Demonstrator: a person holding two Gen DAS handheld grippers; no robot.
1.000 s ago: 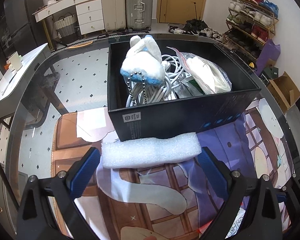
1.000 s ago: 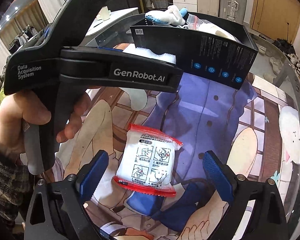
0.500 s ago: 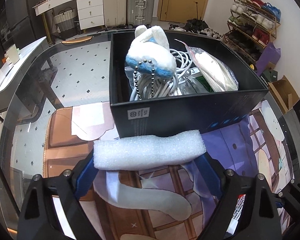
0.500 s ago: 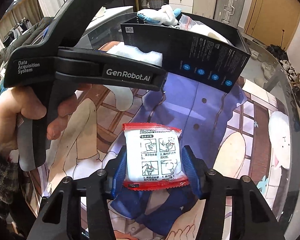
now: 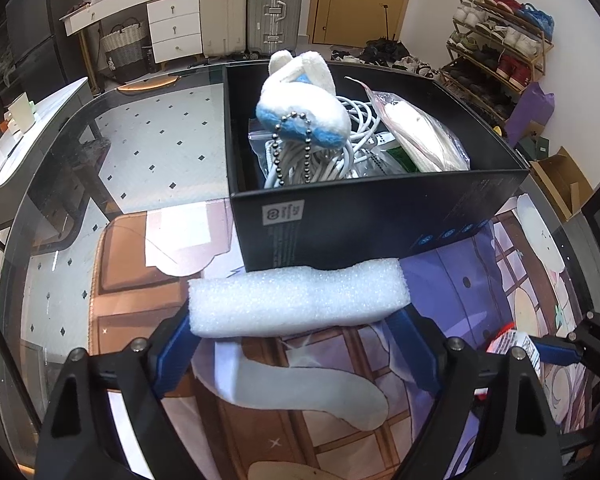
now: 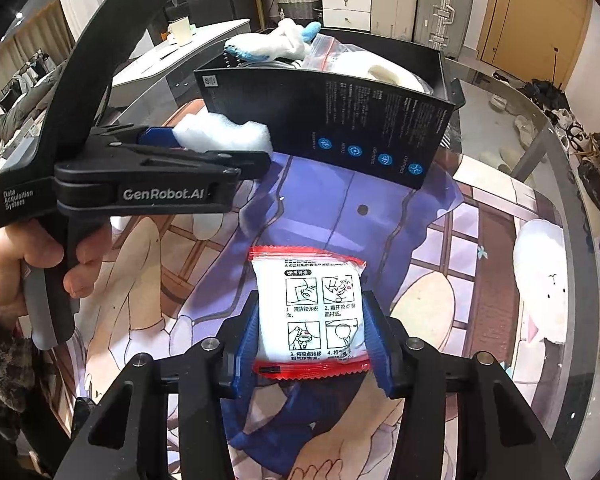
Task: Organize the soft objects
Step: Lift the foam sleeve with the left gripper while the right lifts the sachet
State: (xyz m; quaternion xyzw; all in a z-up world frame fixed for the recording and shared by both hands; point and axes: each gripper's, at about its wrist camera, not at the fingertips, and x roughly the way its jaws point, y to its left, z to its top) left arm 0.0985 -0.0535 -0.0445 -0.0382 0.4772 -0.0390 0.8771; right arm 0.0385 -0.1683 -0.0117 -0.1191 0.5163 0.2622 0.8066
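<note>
The far ends of the white foam strip (image 5: 298, 300) cover the blue pads of the left tongs (image 5: 296, 344), so the contact itself is hidden in the left wrist view; in the right wrist view one blue pad presses against the foam's end, and the jaws are closing on it. The strip lies crosswise between those pads, its long axis running left to right, just in front of the near wall of the black box (image 5: 380, 216), and it appears lifted clear of the printed mat (image 5: 140, 292) on the glass bench (image 5: 100, 140). Inside the box only the tops of things show: a white-and-blue plush toy (image 5: 300, 112) with a bead chain, coiled white cables (image 5: 340, 160) and a clear bag (image 5: 420, 136); what lies under them cannot be made out. The right tongs (image 6: 310, 320) are closing, both blue pads squeezing the sides of a white sachet with red edges (image 6: 310, 304), whose long axis points away from the camera toward the box, its lower seam level with the pads. In the left wrist view only a corner of that sachet shows at the right edge. A hand (image 6: 16, 264) grips the left handle.
</note>
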